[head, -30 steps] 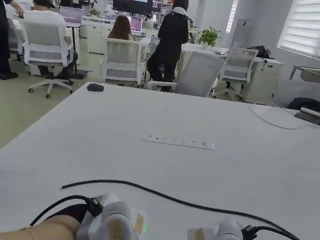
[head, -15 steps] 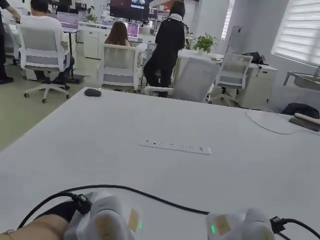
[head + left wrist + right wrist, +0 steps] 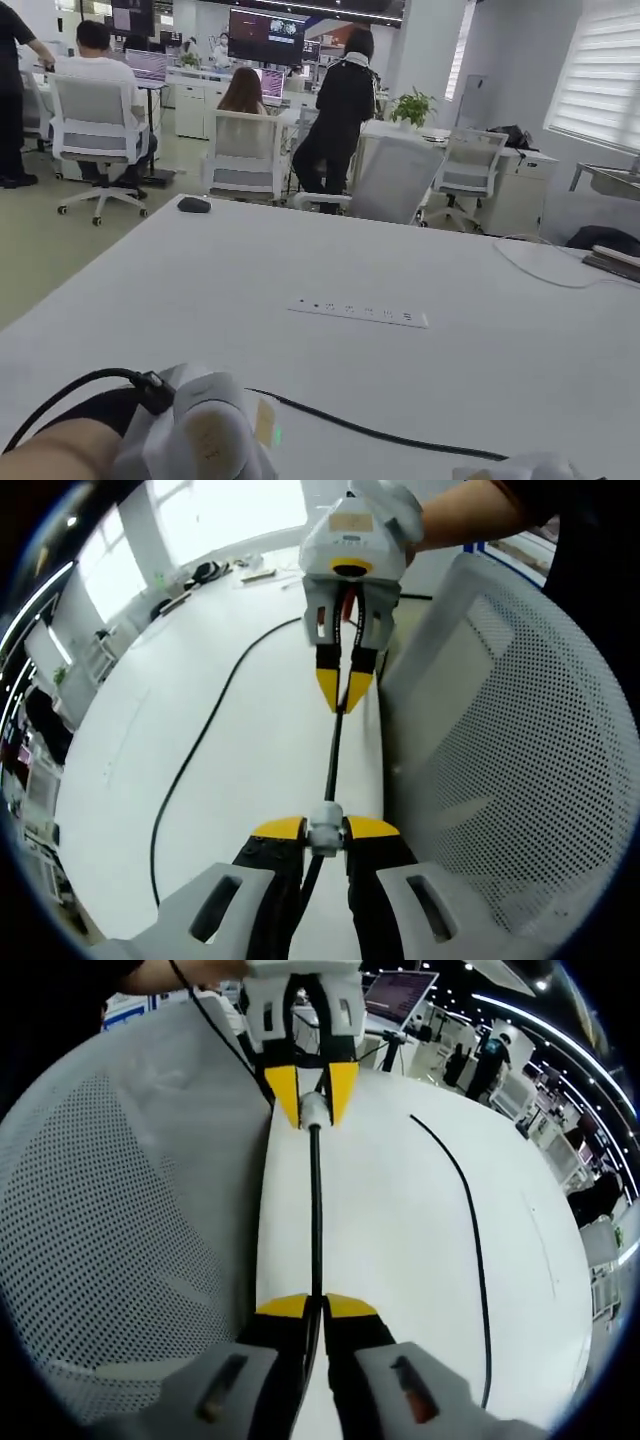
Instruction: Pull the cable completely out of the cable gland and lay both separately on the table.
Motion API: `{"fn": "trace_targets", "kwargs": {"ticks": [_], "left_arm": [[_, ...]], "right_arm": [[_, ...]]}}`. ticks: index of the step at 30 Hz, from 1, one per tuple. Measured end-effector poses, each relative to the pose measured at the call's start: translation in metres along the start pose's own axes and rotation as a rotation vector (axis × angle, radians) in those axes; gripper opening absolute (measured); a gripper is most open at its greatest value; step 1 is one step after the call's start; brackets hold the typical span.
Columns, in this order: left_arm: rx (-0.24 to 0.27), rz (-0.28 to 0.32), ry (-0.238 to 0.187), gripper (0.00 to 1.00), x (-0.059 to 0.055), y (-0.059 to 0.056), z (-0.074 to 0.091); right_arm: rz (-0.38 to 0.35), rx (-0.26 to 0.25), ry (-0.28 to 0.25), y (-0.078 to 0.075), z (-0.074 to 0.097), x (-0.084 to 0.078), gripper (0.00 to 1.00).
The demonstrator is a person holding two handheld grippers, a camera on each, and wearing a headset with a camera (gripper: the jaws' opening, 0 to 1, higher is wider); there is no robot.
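Observation:
In the left gripper view my left gripper [image 3: 326, 826] is shut on a small grey cable gland [image 3: 325, 838]. A black cable [image 3: 335, 755] runs straight out of the gland to my right gripper [image 3: 343, 695], which is shut on the cable a short way off. The right gripper view shows the same from the other end: my right gripper [image 3: 317, 1306] pinches the cable [image 3: 315, 1210], which leads to the gland [image 3: 313, 1112] between the yellow tips of the left gripper [image 3: 312, 1095]. Both are held above the table's near edge. The left gripper's white body [image 3: 200, 430] sits low in the head view.
A long loose black cable [image 3: 380, 435] lies across the white table [image 3: 300, 260]. A white power strip [image 3: 357, 312] sits mid-table and a black mouse [image 3: 193, 204] near the far left edge. A grey mesh chair back [image 3: 500, 730] stands beside the grippers. People and office chairs are beyond the table.
The head camera has tilted up a little. The right gripper's body has moved right, away from the left gripper, and sunk to the bottom edge of the head view.

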State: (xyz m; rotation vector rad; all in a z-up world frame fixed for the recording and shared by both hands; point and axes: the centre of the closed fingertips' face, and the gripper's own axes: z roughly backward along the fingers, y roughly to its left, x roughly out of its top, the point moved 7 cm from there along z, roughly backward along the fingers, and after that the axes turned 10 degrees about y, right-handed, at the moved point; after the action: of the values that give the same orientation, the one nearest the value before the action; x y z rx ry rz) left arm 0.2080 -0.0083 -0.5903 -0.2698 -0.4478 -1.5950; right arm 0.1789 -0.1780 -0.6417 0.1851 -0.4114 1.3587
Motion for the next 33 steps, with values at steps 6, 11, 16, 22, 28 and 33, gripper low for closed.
{"fn": "trace_targets", "kwargs": {"ticks": [6, 11, 16, 22, 28, 33], "left_arm": [[0.016, -0.004, 0.012, 0.16, 0.005, -0.004, -0.004], [0.012, 0.004, 0.011, 0.16, 0.006, -0.009, -0.006], [0.023, 0.015, -0.006, 0.16, 0.009, -0.009, -0.001], [0.038, 0.025, -0.029, 0.16, 0.013, -0.009, 0.009], [0.06, 0.035, -0.046, 0.16, 0.015, -0.007, 0.017], [0.077, 0.032, -0.05, 0.16, 0.016, -0.006, 0.023]], "right_arm": [[-0.034, -0.021, -0.023, -0.002, 0.003, 0.019, 0.18], [-0.002, 0.011, -0.118, 0.002, -0.003, 0.068, 0.19], [0.045, 0.033, -0.117, 0.004, -0.011, 0.083, 0.12], [0.051, 0.048, -0.121, 0.002, 0.0, 0.076, 0.03], [0.045, 0.031, -0.109, -0.002, 0.01, 0.059, 0.03], [0.036, 0.02, -0.096, -0.003, 0.012, 0.049, 0.03]]}}
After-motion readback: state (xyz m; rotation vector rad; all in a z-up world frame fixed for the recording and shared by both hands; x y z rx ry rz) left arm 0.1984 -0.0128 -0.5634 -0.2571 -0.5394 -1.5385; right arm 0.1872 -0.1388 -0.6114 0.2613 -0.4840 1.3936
